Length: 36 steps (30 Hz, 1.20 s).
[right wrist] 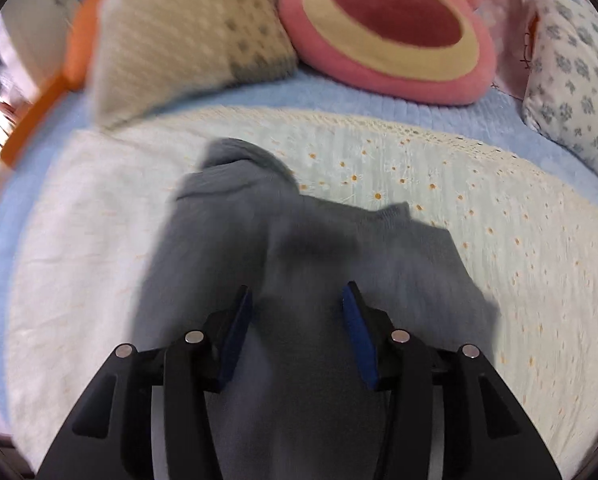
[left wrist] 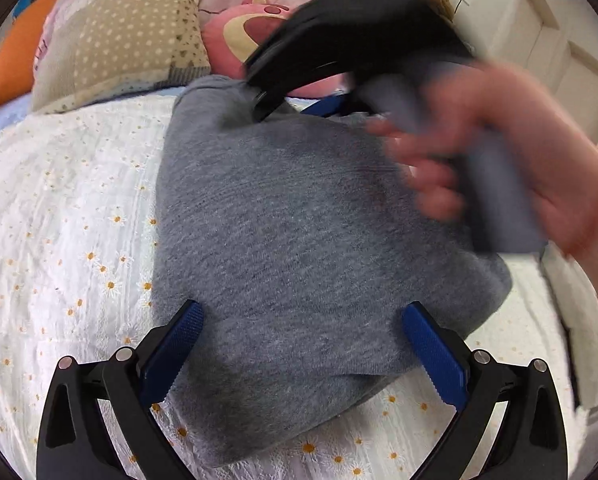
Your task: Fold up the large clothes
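Note:
A grey knit sweater (left wrist: 299, 240) lies folded in a thick bundle on the white daisy-print bedspread (left wrist: 67, 208). My left gripper (left wrist: 301, 312) is open, its blue pads either side of the bundle's near edge, just above it. My right gripper shows blurred in the left wrist view (left wrist: 299, 104), held by a hand over the bundle's far end. In the right wrist view the right gripper (right wrist: 297, 296) is open with the sweater (right wrist: 307, 248) under it; the picture is blurred by motion.
At the head of the bed lie a beige dotted pillow (left wrist: 127, 36), a pink round plush cushion (right wrist: 383, 32), an orange cushion (left wrist: 15, 56) and a blue-flowered pillow (right wrist: 571, 80). A white door (left wrist: 559, 60) stands at the right.

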### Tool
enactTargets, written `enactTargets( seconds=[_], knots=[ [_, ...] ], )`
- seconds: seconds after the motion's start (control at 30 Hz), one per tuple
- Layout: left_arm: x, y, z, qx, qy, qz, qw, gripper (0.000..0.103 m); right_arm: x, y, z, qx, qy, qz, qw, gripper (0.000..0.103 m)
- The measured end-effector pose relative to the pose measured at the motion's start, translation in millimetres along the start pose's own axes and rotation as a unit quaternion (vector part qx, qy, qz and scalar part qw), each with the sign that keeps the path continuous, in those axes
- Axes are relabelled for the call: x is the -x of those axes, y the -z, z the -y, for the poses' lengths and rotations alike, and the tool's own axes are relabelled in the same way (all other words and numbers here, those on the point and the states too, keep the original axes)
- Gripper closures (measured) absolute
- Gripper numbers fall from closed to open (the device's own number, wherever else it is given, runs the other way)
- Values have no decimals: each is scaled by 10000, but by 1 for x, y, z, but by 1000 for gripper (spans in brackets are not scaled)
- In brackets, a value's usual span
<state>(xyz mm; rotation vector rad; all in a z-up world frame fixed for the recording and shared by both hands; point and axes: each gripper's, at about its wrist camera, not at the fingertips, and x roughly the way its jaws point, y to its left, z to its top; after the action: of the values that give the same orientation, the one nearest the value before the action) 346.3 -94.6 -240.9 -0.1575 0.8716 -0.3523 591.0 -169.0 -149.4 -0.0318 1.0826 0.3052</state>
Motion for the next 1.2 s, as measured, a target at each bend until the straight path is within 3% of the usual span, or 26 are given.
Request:
enactTargets(
  seconds=[0.13, 0.23, 0.33, 0.43, 0.53, 0.6, 0.63, 0.73, 0.8, 0.9, 0.97, 1.03, 1.2],
  knots=[
    [0, -5, -4, -62, 109, -136, 9998, 2, 60, 52, 16, 226, 140, 369, 9990, 56],
    [-3, -10, -4, 25, 51, -220, 9997, 2, 74, 92, 36, 145, 183, 321, 9992, 55],
    [-8, -14, -1, -6, -122, -266, 9996, 2, 75, 134, 54, -215, -95, 279, 9993, 55],
    [-12, -11, 6, -115, -273, -301, 9991, 2, 45, 161, 66, -547, -351, 261, 9975, 54],
    [-6, -18, 8, -79, -217, -548, 9982, 2, 40, 165, 71, -771, -501, 407, 9949, 54],
    [13, -31, -7, 440, 298, -666, 9964, 2, 40, 165, 73, -700, -584, 392, 9951, 54],
    [27, -43, -25, 932, 628, -689, 9913, 2, 40, 165, 77, -684, -683, 390, 9946, 54],
    [45, -71, -63, 1389, 732, -628, 9856, 2, 38, 164, 82, -647, -850, 384, 9935, 54],
    [38, -82, -84, 1592, 783, -779, 9810, 2, 39, 166, 78, -538, -751, 425, 9948, 54],
    [4, -88, -107, 2083, 1028, -1223, 9649, 2, 42, 168, 76, -455, -684, 502, 9954, 53],
    [-18, -86, -106, 2090, 939, -1429, 9628, 2, 41, 168, 79, -518, -791, 506, 9942, 53],
    [-34, -81, -100, 1922, 762, -1557, 9659, 2, 40, 169, 79, -502, -793, 515, 9943, 53],
    [-45, -79, -87, 1858, 1203, -1401, 9651, 2, 41, 172, 76, -396, -728, 634, 9945, 53]
  ],
)
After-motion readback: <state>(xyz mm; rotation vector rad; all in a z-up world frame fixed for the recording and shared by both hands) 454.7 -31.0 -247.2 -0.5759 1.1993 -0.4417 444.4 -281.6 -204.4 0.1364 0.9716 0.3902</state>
